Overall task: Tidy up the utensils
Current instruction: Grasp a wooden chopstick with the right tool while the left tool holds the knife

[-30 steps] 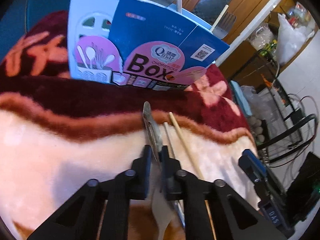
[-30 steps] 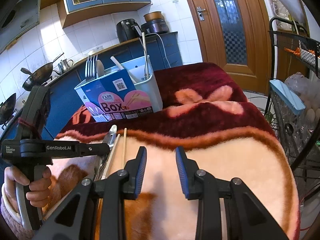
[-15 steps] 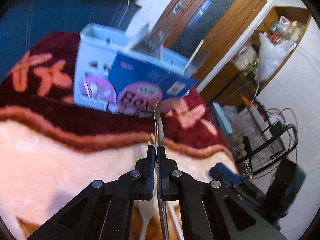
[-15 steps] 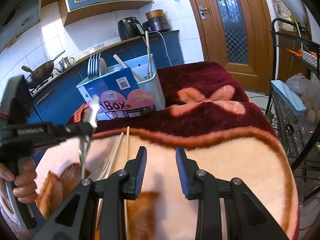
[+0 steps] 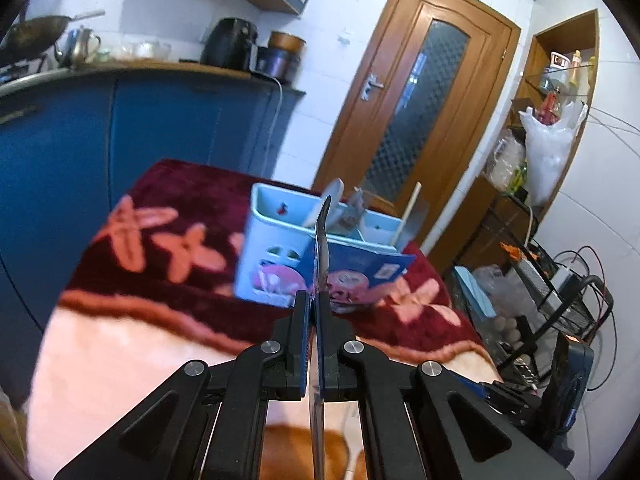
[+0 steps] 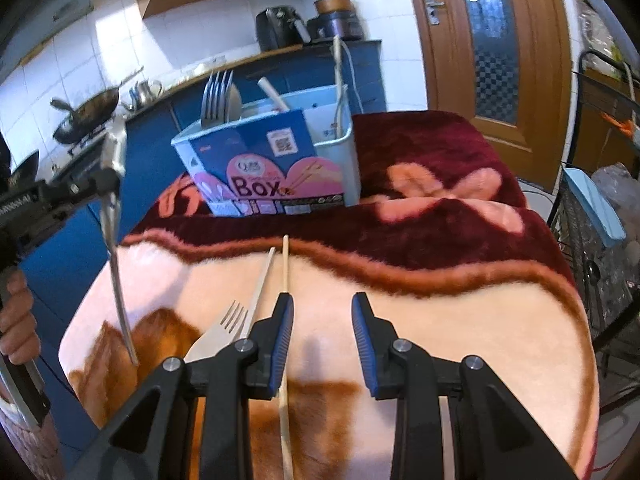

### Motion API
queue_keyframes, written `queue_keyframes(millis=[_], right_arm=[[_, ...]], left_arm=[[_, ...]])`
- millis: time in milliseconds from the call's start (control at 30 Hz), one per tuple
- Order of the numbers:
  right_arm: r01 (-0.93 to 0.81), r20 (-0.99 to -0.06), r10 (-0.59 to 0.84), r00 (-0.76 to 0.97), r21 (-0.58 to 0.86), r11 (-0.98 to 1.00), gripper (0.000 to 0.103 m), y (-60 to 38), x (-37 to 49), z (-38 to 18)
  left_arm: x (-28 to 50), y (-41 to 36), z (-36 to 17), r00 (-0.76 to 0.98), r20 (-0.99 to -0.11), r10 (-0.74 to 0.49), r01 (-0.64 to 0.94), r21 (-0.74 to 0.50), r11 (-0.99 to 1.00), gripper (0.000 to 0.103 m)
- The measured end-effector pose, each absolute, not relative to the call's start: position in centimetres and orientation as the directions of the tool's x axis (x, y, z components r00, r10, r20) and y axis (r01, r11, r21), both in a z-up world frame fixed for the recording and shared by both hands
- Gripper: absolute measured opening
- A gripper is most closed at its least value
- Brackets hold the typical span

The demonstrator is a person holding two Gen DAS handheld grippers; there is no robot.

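Steel spoon [image 5: 321, 240] sat clamped in our left tongs [image 5: 316, 308]; pale-blue plastic holder [image 5: 276, 256] at twelve o'clock; right tongs [image 6: 322, 312] gaped empty.

Your metal knife [image 6: 114, 240] hangs clear of the blanket, its slim curved blade pointing down and its handle end upward, pinched in the left claw [image 5: 316, 308]; in the left wrist view you see it edge-on, rising in front of the holder. The pale blue utensil holder [image 6: 340, 152] stands upright on the dark red end of the blanket, a blue and pink "Box" card [image 6: 264, 160] across its front. Forks [image 6: 216, 96], a spoon and light sticks stand in it. On the pale part of the blanket lie a fork [image 6: 218, 332] and two chopsticks [image 6: 285, 272], side by side, pointing toward the holder.
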State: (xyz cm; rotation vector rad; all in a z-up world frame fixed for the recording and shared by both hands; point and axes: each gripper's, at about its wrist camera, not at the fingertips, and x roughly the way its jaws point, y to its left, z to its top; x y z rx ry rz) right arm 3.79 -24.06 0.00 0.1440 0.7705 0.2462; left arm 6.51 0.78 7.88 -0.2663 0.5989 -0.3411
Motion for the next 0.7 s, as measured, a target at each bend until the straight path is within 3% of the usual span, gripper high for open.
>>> queue_keyframes(millis=[267, 700], right_arm=[[-0.221, -0.74, 0.273, 0.615, 0.171, 0.96, 0.033, -22.3, 5.6, 0.1], [-0.293, -0.831, 0.28, 0.48, 0.149, 0.944, 0.032, -19.9, 8.4, -0.9]], left_arm=[[6.3, 3.1, 8.0, 0.844, -0.465, -0.268, 0.167, -0.247, 0.955, 0.003], [6.5, 5.1, 6.9, 0.849, -0.464, -0.254, 0.137, -0.27, 0.953, 0.003]])
